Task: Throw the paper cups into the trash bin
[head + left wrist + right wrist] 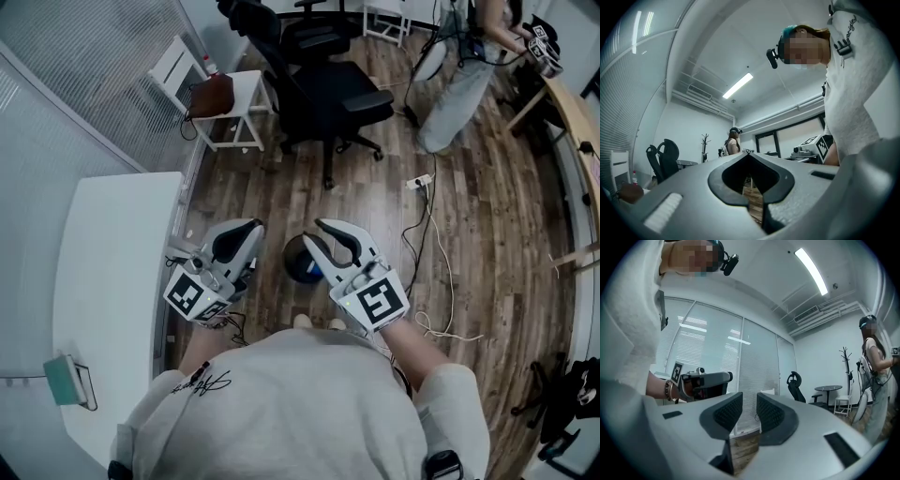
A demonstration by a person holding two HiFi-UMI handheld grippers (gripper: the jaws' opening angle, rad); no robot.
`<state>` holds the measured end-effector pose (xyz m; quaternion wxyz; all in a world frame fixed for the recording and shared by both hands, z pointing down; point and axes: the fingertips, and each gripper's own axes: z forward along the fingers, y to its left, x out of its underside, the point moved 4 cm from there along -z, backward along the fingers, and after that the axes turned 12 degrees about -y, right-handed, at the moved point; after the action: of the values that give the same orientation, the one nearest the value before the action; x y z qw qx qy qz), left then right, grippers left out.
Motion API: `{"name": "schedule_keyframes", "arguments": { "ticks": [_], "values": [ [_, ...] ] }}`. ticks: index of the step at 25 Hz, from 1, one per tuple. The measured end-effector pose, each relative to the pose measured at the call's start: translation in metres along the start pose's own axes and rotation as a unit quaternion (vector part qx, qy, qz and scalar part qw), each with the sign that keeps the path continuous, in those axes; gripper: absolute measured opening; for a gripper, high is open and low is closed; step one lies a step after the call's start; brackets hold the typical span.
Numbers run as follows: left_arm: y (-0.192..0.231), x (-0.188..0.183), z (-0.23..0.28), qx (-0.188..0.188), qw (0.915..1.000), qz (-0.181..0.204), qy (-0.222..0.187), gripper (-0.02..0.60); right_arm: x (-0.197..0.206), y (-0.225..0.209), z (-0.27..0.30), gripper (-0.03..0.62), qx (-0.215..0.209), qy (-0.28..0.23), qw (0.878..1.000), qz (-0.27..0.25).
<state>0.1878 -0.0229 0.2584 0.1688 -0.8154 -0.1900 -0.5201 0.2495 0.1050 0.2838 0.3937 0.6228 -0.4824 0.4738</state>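
No paper cup shows in any view. The trash bin (pixel 298 255), dark and round with something blue inside, stands on the wood floor just ahead of my feet, partly hidden between the two grippers. My left gripper (pixel 253 227) hovers at its left; in the left gripper view its fingertips (pixel 747 154) meet, shut and empty. My right gripper (pixel 322 228) hangs over the bin's right side. In the right gripper view a narrow gap separates its ribbed pads (pixel 749 401), and nothing is between them.
A long white table (pixel 112 281) runs along my left, with a teal item (pixel 64 380) near its front end. A black office chair (pixel 323 89), a small white side table (pixel 246 94) with a brown bag, floor cables (pixel 419 181) and another person (pixel 459 84) lie ahead.
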Motion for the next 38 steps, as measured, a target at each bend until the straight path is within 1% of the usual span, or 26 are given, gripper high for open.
{"name": "schedule_keyframes", "arguments": {
  "ticks": [5,15,22,27,33,38],
  "values": [
    [-0.002,0.001,-0.004,0.001,1.0,-0.003,0.0,0.003,0.0,0.003,0.001,0.065,0.007,-0.006,1.0,0.012],
    [-0.004,-0.001,-0.005,0.003,1.0,-0.001,-0.002,0.003,-0.001,0.004,0.004,0.04,0.007,-0.018,1.0,0.02],
    [-0.006,-0.003,-0.009,0.007,1.0,-0.002,0.005,0.003,-0.003,0.006,0.006,0.028,0.002,-0.024,1.0,0.017],
    [-0.005,-0.004,-0.01,0.001,1.0,-0.009,-0.003,0.003,-0.002,0.007,0.005,0.025,0.002,-0.016,1.0,0.022],
    [-0.01,-0.004,-0.012,0.007,1.0,-0.006,0.002,0.003,-0.001,0.012,0.004,0.023,0.0,-0.023,1.0,0.022],
    [-0.011,-0.006,-0.015,0.001,1.0,-0.009,-0.004,0.003,-0.001,0.012,0.003,0.018,0.005,-0.023,0.999,0.022]
  ]
}}
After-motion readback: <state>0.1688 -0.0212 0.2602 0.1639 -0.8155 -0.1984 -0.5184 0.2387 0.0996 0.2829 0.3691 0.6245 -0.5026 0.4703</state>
